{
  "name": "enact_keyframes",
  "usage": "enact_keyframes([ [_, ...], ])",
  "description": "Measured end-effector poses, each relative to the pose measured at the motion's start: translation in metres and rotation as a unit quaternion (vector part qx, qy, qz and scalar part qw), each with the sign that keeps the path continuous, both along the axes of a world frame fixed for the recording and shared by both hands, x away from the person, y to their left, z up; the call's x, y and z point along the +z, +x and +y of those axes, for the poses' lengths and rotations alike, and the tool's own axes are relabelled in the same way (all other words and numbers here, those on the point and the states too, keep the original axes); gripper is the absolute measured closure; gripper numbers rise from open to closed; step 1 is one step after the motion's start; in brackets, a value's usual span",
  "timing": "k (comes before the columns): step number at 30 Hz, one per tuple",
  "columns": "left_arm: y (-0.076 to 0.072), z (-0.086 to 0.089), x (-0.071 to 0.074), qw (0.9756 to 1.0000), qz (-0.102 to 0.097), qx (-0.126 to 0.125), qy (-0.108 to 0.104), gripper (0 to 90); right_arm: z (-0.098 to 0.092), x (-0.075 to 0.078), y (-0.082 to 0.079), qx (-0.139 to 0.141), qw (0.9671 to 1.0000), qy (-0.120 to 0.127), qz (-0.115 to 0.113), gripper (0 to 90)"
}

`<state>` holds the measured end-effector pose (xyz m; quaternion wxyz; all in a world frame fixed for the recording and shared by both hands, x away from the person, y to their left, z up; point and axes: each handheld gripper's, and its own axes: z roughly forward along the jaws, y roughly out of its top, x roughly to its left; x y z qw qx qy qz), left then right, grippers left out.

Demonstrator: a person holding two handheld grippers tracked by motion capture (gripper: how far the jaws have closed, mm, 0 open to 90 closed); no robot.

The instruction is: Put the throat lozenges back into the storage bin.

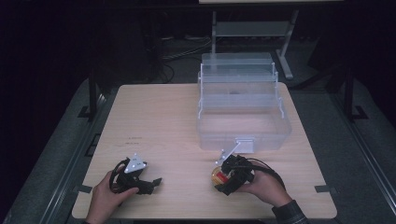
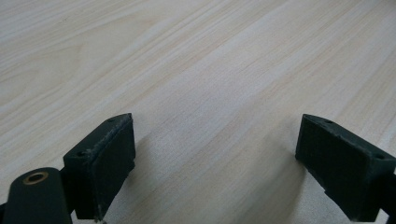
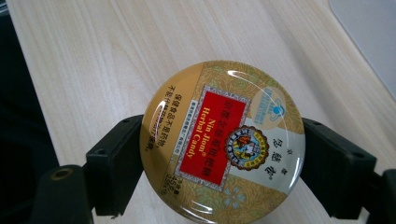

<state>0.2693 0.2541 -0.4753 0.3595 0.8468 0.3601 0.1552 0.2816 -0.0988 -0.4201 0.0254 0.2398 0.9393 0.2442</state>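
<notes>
A round gold candy tin (image 3: pixel 223 140) with a red label sits between the jaws of my right gripper (image 3: pixel 222 161), which is shut on its rim, one pad pressing each side. From above, that gripper (image 1: pixel 224 179) holds the tin (image 1: pixel 217 176) just over the table near the front edge, below the clear box. My left gripper (image 1: pixel 153 184) rests near the front left of the table in a hand. In the left gripper view its jaws (image 2: pixel 215 163) stand wide open over bare wood with nothing between them.
A clear plastic storage box (image 1: pixel 243 126) with raised stepped trays stands open at the back right of the wooden table (image 1: pixel 159 121); its white latch (image 1: pixel 243 144) faces the front. Dark floor and a metal stand lie beyond the far edge.
</notes>
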Motion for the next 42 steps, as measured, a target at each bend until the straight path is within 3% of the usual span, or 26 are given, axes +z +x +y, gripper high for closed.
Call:
enact_keyframes([
  [42, 0.000, 0.000, 0.000, 1.0000, 0.001, 0.000, 0.000, 11.2, -0.044, 0.034, -0.001, -0.020, 0.9996, 0.007, -0.016, 19.8],
])
